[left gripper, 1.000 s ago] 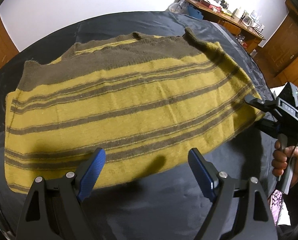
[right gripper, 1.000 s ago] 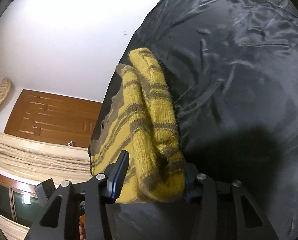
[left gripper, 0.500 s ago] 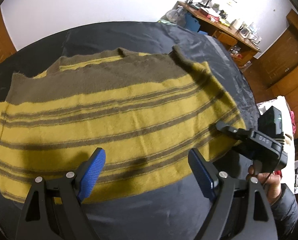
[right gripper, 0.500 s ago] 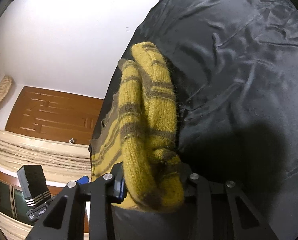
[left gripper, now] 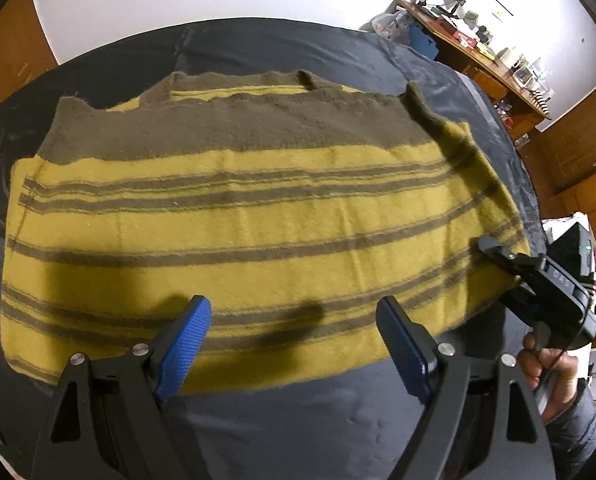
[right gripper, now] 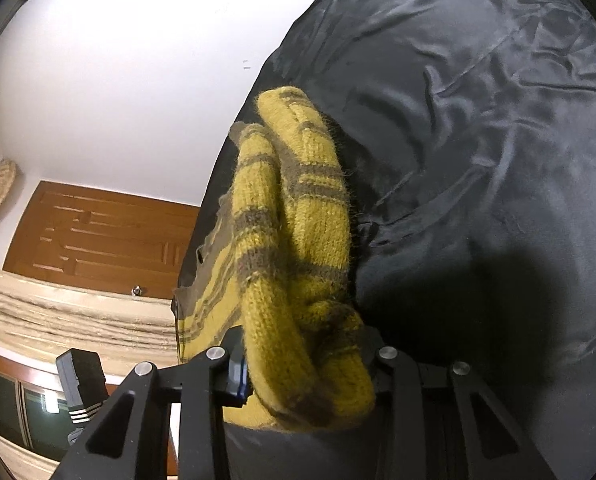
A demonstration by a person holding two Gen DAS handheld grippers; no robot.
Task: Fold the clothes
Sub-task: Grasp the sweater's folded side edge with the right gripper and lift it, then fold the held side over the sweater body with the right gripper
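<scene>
Lying flat on a black, slightly crinkled cloth (left gripper: pixel 337 420), a fuzzy knitted sweater (left gripper: pixel 258 220) is spreading wide in the left wrist view, mustard yellow with thin brown stripes and a broad brown band toward its far edge. The left gripper (left gripper: pixel 294 332) is hanging over the near hem with its jaws standing wide apart, their ribbed blue pads (left gripper: pixel 186 344) touching nothing. At the sweater's right edge the right gripper (left gripper: pixel 493 250) is biting the knit, and a hand (left gripper: pixel 549 376) is wrapping its handle. A cluttered wooden desk (left gripper: pixel 477 60) is standing by the white wall.

In the right wrist view, the right gripper (right gripper: pixel 305 364) has just been closing and is clamping a thick bunched fold of the sweater (right gripper: pixel 294 232), whose coarse ribbed stitches are bulging in rounded rolls between the jaws. Shiny, wrinkled black cloth (right gripper: pixel 477 140) is filling the right side; a panelled wooden door (right gripper: pixel 98 236) is showing at the left.
</scene>
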